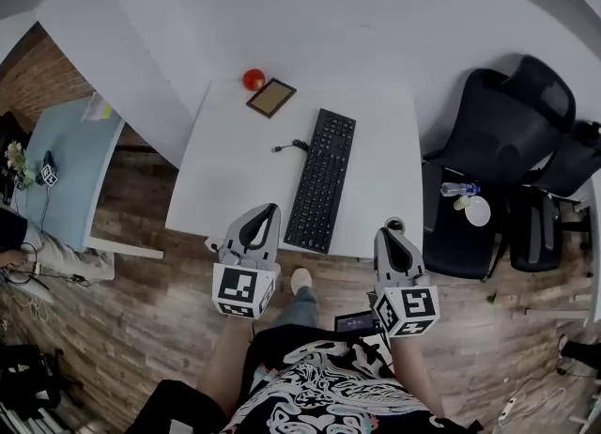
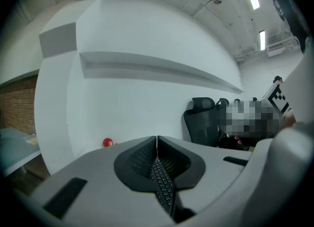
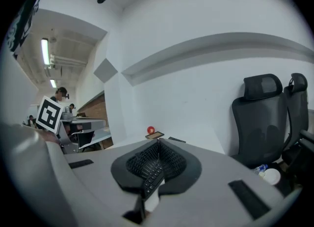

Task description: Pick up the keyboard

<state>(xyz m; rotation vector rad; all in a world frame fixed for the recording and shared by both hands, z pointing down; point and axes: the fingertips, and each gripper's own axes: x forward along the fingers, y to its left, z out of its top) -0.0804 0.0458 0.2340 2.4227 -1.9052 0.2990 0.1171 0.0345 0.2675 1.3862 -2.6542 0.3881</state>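
Observation:
A long black keyboard (image 1: pixel 321 180) lies slanted on the white table (image 1: pixel 225 178), its near end at the table's front edge. Both grippers hover short of that edge over the wooden floor, empty. My left gripper (image 1: pixel 270 208) is shut, to the left of the keyboard's near end. My right gripper (image 1: pixel 387 232) is shut, to the keyboard's right. In the left gripper view the shut jaws meet (image 2: pixel 157 138) with the keyboard (image 2: pixel 165 187) seen ahead below them. The right gripper view shows the same: shut jaws (image 3: pixel 158 141) and the keyboard (image 3: pixel 152 175) ahead.
A red ball (image 1: pixel 254 79) and a brown framed board (image 1: pixel 271 98) sit at the table's far end, with a short cable (image 1: pixel 291 147) beside the keyboard. Black office chairs (image 1: pixel 507 141) stand right, one bearing a bottle (image 1: pixel 457 190). A light blue table (image 1: pixel 70 164) is left.

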